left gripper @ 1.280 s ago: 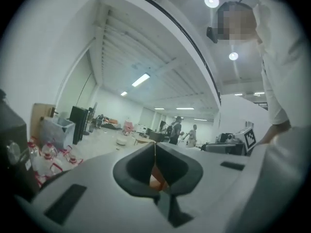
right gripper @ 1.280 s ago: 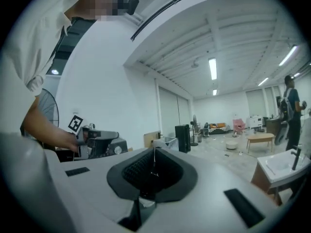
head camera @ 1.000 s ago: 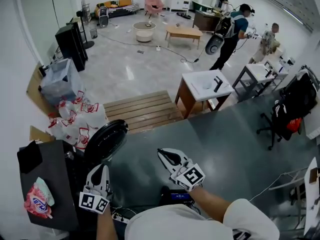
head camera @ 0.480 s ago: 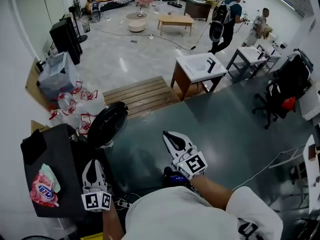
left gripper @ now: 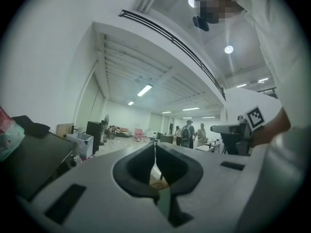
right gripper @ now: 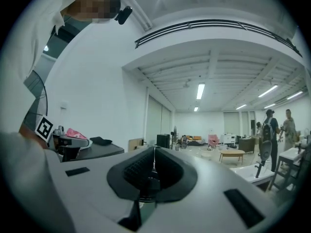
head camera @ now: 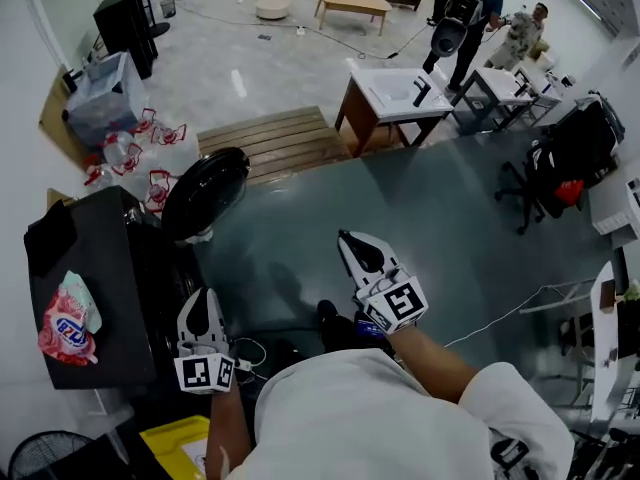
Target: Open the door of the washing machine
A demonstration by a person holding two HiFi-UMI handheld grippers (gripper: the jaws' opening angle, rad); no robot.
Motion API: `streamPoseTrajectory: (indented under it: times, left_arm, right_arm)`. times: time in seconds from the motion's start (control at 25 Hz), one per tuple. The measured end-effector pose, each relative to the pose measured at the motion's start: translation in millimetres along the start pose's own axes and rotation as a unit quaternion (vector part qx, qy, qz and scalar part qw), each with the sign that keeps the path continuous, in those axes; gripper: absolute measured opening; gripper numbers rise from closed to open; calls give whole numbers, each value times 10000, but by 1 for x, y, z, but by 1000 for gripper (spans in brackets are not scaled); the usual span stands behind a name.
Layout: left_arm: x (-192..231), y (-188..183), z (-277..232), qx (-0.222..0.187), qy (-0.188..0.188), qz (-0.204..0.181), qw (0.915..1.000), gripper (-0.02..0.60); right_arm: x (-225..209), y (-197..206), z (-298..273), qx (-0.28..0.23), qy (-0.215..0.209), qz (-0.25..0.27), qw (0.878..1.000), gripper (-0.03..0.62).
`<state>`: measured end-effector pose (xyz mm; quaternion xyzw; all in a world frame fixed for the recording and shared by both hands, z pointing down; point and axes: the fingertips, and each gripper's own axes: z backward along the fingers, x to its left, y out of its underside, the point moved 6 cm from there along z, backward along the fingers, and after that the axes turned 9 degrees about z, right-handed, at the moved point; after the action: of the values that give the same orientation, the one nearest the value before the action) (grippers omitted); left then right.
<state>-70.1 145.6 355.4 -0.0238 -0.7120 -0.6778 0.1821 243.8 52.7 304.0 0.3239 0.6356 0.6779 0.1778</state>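
The washing machine [head camera: 100, 298] stands at the left with a dark top; its round dark door [head camera: 205, 193] is swung open toward the room. My left gripper [head camera: 200, 301] is shut and empty, a short way below the door's edge in the head view and apart from it. My right gripper [head camera: 357, 243] hovers over the grey floor to the right of the machine, also shut and empty. In the left gripper view the jaws [left gripper: 155, 152] meet with nothing between them; in the right gripper view the jaws [right gripper: 154, 154] are likewise closed.
A pink bag [head camera: 65, 320] and a dark cloth [head camera: 48, 238] lie on the machine's top. Beyond are plastic bags [head camera: 140, 158], a wooden platform [head camera: 275, 140], a white sink cabinet [head camera: 400, 93] and an office chair [head camera: 545, 183]. People [head camera: 470, 13] stand far back.
Both grippers have drawn back with the person, and the left one now sits farther from the door's edge. The door stays open as before.
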Motion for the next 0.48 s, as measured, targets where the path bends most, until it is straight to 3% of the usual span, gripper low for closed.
streamPoseTrajectory:
  times: [0.2,0.48]
  left_arm:
    - [-20,-13,18,-72,-260,-177,9995,14]
    - [-52,-25,20,-313,-229,-273,9989,14]
  right_arm:
    - [-6,7,5,-20,-450,158,9989,32]
    - [-35,0,6,-448,-769,206,9958,31]
